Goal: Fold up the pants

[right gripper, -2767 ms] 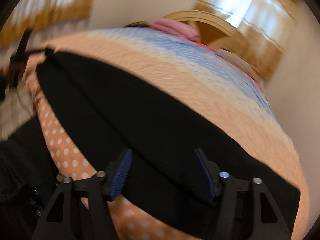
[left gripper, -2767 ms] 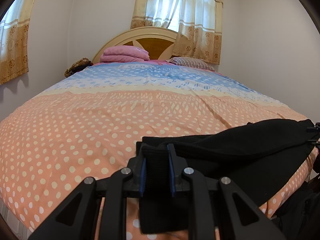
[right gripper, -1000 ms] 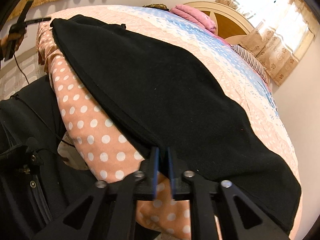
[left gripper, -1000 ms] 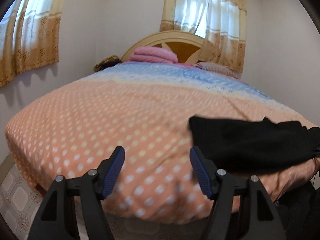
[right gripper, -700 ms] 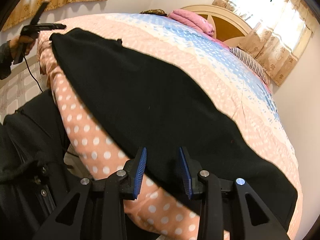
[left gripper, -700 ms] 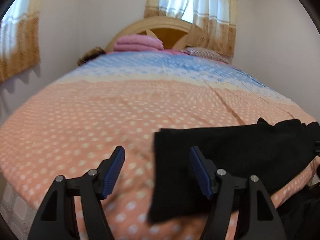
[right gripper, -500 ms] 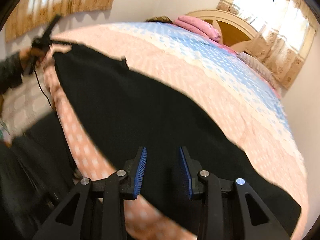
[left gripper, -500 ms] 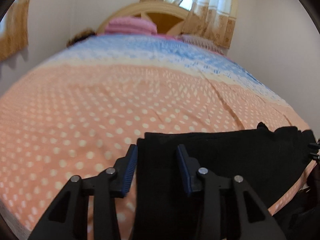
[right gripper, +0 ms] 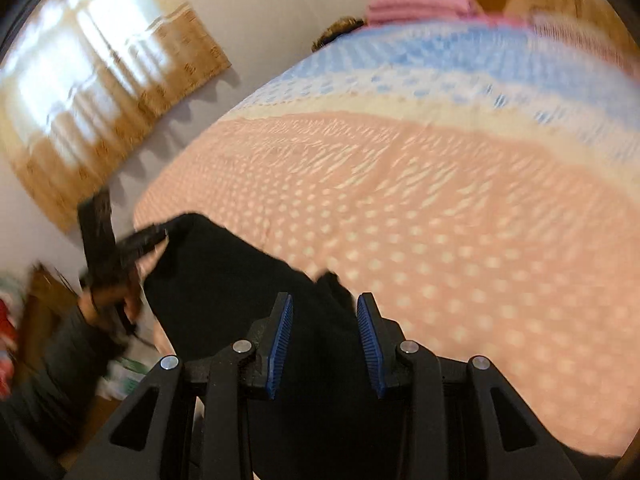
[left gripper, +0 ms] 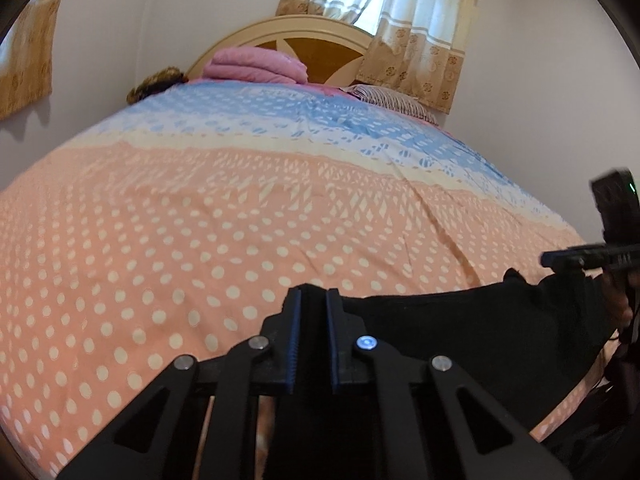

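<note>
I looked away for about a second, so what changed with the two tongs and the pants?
The left tongs, open a second ago, have shut on the end of the black pants. The right tongs, shut on the pants then, have opened and now straddle the cloth. The pants stay on the dotted bedspread.

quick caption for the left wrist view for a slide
Left tool shut on the end of the black pants lying across the near edge of the polka-dot bed.
</note>
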A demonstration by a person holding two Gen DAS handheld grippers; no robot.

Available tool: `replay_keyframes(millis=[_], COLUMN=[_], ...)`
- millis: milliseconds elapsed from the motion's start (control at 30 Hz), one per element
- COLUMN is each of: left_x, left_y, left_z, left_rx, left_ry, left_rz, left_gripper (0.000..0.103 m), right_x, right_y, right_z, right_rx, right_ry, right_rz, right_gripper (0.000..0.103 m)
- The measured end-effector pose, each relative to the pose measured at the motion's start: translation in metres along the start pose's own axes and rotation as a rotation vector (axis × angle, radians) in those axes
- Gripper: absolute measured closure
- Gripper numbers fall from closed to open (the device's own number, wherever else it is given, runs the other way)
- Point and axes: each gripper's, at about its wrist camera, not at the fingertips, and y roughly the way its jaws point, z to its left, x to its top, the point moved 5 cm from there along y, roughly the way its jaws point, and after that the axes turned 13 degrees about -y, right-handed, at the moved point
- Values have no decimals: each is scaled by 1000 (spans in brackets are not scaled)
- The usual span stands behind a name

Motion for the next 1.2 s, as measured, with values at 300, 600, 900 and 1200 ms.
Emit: replay_keyframes(millis=[300,600,900,1200], left_x=[6,5,-26,-35], left_y=[-3,4,-42,-63], left_z=[9,29,9,25], left_rx=[-25,37,124,135], left_ry=[-20,-92,56,-19], left_rz=[-66,-60,-115,-152], left_gripper=[92,92,47,43], right_x=[2,0,-12,-31], right_y=[20,28,-18,40], right_z=[-1,-9,74,170], right_rx=[-9,-156,-173,-17], right_ry=[50,-29,-285,-521], right_rz=[-6,35,-94,-36], right_gripper=[98,97,49,49])
